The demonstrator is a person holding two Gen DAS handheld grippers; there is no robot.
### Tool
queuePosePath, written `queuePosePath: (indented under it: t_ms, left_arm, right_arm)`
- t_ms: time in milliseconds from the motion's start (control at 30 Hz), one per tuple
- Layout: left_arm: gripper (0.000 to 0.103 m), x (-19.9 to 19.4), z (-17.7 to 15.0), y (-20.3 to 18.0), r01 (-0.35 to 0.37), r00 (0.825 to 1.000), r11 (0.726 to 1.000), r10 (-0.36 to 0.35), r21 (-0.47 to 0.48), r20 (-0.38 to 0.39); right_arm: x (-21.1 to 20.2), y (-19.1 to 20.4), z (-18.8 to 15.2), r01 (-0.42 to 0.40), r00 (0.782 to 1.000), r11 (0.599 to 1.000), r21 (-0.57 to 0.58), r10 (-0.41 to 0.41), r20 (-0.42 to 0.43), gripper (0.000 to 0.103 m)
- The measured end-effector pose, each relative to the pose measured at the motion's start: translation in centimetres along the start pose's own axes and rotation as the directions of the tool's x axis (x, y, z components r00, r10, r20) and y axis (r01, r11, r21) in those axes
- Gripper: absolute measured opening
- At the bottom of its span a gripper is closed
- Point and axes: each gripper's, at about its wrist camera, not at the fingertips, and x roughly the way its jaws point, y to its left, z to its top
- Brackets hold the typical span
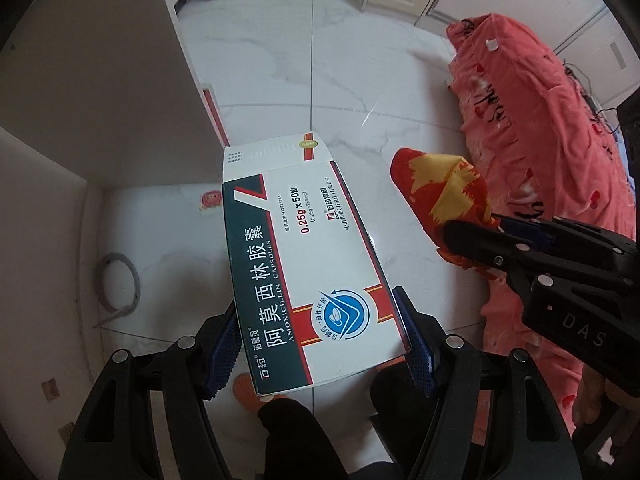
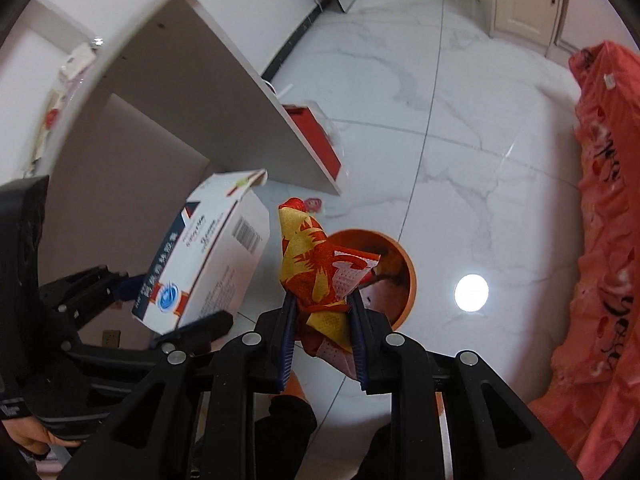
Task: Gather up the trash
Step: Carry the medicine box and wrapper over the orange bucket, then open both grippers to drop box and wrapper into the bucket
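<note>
From the left wrist view, the left tool (image 1: 320, 336) pinches the white, dark-green and red cardboard medicine box (image 1: 308, 264) across its width, blue pads flat on both long edges, the box's open flap at twelve o'clock. At three o'clock the right tool (image 1: 472, 236) grips the crumpled red-and-yellow foil wrapper (image 1: 444, 196). A white marble-tile floor (image 1: 360, 80) lies below, with a pink-red patterned bedspread (image 1: 540, 128) at two o'clock.

From the right wrist view, the right tool (image 2: 322, 320) is pressed together on the wrapper (image 2: 316, 264), which hangs just over the near rim of the round orange plastic bin (image 2: 404, 272) — the box (image 2: 208, 252) sits at nine o'clock, off to the bin's side. A good drop likely needs each piece centred over the bin mouth before release; the box still has to travel toward three o'clock, tipped narrow end down.
</note>
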Motion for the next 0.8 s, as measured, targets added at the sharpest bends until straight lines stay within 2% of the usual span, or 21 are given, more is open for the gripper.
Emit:
queuePosePath:
  t_ms: [200,533,733,800]
  left_arm:
    - [0.071,4.9,0.1,0.5,0.046,0.996,0.999,-0.046,-0.003,-0.074]
    - [0.071,11.9,0.4,1.3,0.052,0.983,0.999,-0.05,0.005,-0.175]
    - [0.072,12.6,0.5,1.0,0.058,0.981,0.998,-0.051,0.03,-0.19]
    - [0.079,12.6,0.5,1.0,0.046,0.982,0.998,-0.037,0.044,-0.187]
  right_arm:
    - [5.3,-1.5,0.3,0.007,0.998,1.0,0.012,-0.006,-0.054,0.025]
    - [10.2,-3.3,0.1,0.014,0.995,1.0,0.026,-0.011,-0.095,0.025]
    - [11.6,-3.9,0.1,0.015,0.994,0.999,0.036,-0.011,-0.111,0.025]
    - [11.7,-3.7,0.2,0.016,0.993,0.999,0.035,-0.012,-0.115,0.025]
